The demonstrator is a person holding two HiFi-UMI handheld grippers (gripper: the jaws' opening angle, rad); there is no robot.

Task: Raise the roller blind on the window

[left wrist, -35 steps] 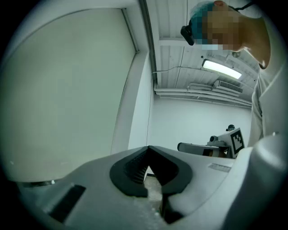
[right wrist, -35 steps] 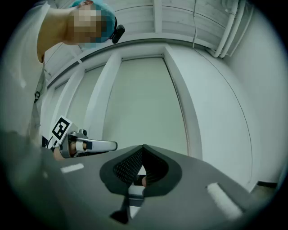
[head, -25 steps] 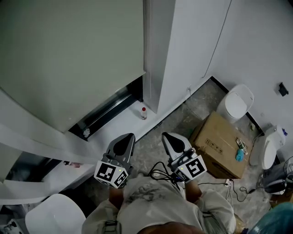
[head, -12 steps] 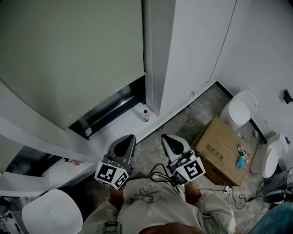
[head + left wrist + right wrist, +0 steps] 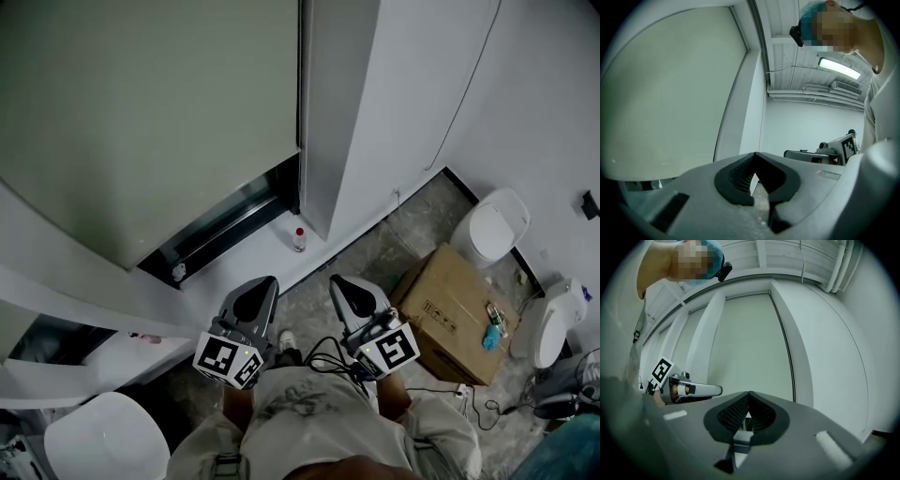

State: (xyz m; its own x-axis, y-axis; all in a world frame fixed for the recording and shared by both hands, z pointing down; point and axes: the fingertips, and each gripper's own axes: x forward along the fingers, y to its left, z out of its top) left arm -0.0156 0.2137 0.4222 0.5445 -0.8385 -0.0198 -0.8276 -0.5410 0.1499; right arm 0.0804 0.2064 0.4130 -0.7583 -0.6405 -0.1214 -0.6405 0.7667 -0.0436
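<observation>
Head view: approach step, nothing grabbed yet. Roller blind (image 5: 141, 122) hangs down over nearly the whole window, its bottom edge just above the sill (image 5: 234, 272), with a dark strip of frame showing under it. Left gripper (image 5: 261, 284) and right gripper (image 5: 345, 286) are held close to the person's body, side by side, both aimed at the window and well apart from the blind.

Left gripper view: jaws closed tip to tip, nothing between them. Right gripper view: same, pads meet, empty.

Judgement: task at its start, blind not raised. Next move calls for finding the pull cord or the bottom bar, stepping in, opening one claw and closing it on that part. No cord or chain can be made out in any view; it is likely at the blind's edge.

Around: small bottle (image 5: 299, 239) stands on the sill under the blind's right corner and could be knocked over in a reach for the bottom bar. Cardboard box (image 5: 448, 314) and toilet (image 5: 493, 225) lie to the right, clear of the path. Cables (image 5: 323, 356) trail at the feet, a trip risk.
</observation>
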